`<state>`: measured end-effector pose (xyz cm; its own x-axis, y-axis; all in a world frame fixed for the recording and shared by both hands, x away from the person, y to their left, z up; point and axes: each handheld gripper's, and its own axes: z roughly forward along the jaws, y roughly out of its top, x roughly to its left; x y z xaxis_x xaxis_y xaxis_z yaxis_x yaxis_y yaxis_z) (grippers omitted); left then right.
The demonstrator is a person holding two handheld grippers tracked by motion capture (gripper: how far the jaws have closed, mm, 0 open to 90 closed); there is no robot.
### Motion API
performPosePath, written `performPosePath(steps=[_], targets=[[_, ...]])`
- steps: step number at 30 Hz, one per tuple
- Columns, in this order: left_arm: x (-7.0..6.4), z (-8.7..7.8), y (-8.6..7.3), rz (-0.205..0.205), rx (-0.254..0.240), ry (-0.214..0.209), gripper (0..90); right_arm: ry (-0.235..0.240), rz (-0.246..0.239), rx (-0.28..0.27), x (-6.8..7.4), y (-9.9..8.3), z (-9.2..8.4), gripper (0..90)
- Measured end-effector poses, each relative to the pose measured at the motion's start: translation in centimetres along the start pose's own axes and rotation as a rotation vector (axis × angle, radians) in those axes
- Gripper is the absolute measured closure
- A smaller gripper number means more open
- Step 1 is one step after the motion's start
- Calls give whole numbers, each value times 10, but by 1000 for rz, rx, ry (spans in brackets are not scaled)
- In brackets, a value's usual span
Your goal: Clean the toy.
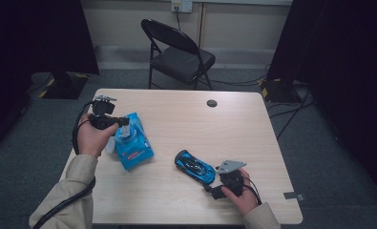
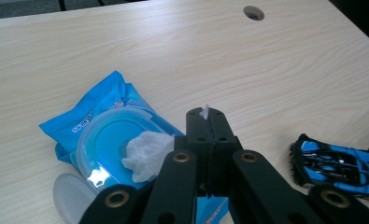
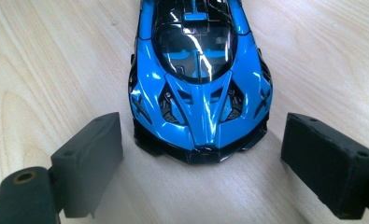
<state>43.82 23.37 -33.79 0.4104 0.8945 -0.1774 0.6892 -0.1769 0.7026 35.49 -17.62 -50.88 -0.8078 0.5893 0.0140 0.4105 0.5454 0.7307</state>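
Observation:
A blue pack of wet wipes (image 1: 134,149) lies on the left part of the table, its clear lid (image 2: 72,196) flipped open. A white wipe (image 2: 147,154) sticks up out of the pack's opening. My left gripper (image 2: 205,116) is shut on that wipe just above the pack, and a corner of it pokes out at the jaw tips. A blue and black toy car (image 3: 198,79) stands on the table near the front right. Right behind the car's nose, my right gripper (image 3: 203,135) is open, one pad (image 3: 91,161) on each side, neither touching the car.
The light wooden table (image 1: 200,119) has a round cable hole (image 1: 212,103) near its far edge. A black folding chair (image 1: 179,52) stands behind the table. Cables run over the floor at the right.

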Motion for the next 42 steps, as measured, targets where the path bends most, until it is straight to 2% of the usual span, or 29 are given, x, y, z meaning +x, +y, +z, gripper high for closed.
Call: performPosePath(steps=[6,15,18,25,34,42], targets=[[-4,-12,8,1,-26,-1,900,0,1,0,0,0,0,125],[-14,-19,13,7,-25,-2,900,0,0,0,0,0,0,125],[-18,-22,16,2,-38,-19,900,0,0,0,0,0,0,125],[-28,-31,25,35,-42,-15,900,0,1,0,0,0,0,125],[-40,-35,27,41,-45,-30,900,0,0,0,0,0,0,125],[-62,-43,39,58,-89,-90,900,1,0,1,0,0,0,125]])
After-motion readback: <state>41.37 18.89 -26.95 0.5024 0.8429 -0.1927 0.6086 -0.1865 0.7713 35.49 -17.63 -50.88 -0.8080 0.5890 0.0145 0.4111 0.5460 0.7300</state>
